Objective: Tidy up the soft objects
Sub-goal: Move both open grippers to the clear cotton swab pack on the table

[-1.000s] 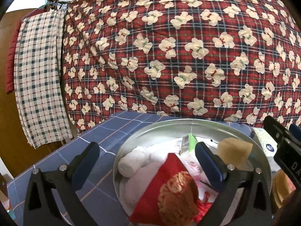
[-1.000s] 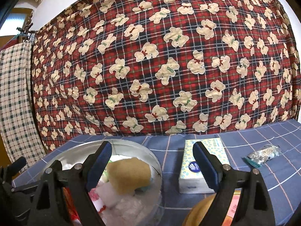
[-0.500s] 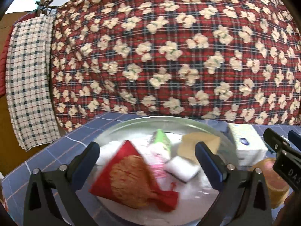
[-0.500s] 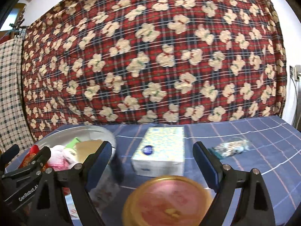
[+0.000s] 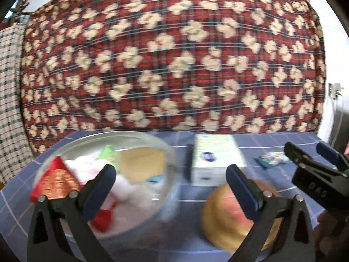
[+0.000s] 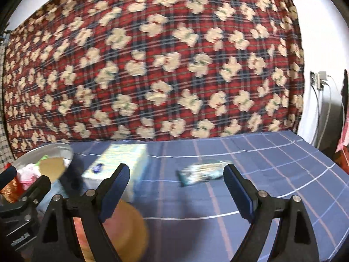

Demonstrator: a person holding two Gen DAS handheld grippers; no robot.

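Note:
A round metal basin (image 5: 72,146) on the blue checked tablecloth holds soft things: a tan sponge (image 5: 142,166), a red pouch (image 5: 56,181), white cotton and a green-topped item. It also shows at the left in the right wrist view (image 6: 54,150). A tissue pack (image 5: 216,159) (image 6: 117,163) lies right of it. A small clear packet (image 6: 202,173) (image 5: 272,160) lies further right. My left gripper (image 5: 171,187) is open and empty, above the basin's right side. My right gripper (image 6: 176,187) is open and empty, near the packet.
A round yellow-rimmed tin lid (image 5: 229,214) (image 6: 128,229) sits at the table's front. A red plaid bear-print quilt (image 5: 174,54) rises behind the table. A checked cloth (image 5: 8,87) hangs at left. A wall socket with cables (image 6: 318,80) is at right.
Both grippers have swung to the right. The basin slid left in both views; the tissue pack, tin lid and packet came into view. Both stay open.

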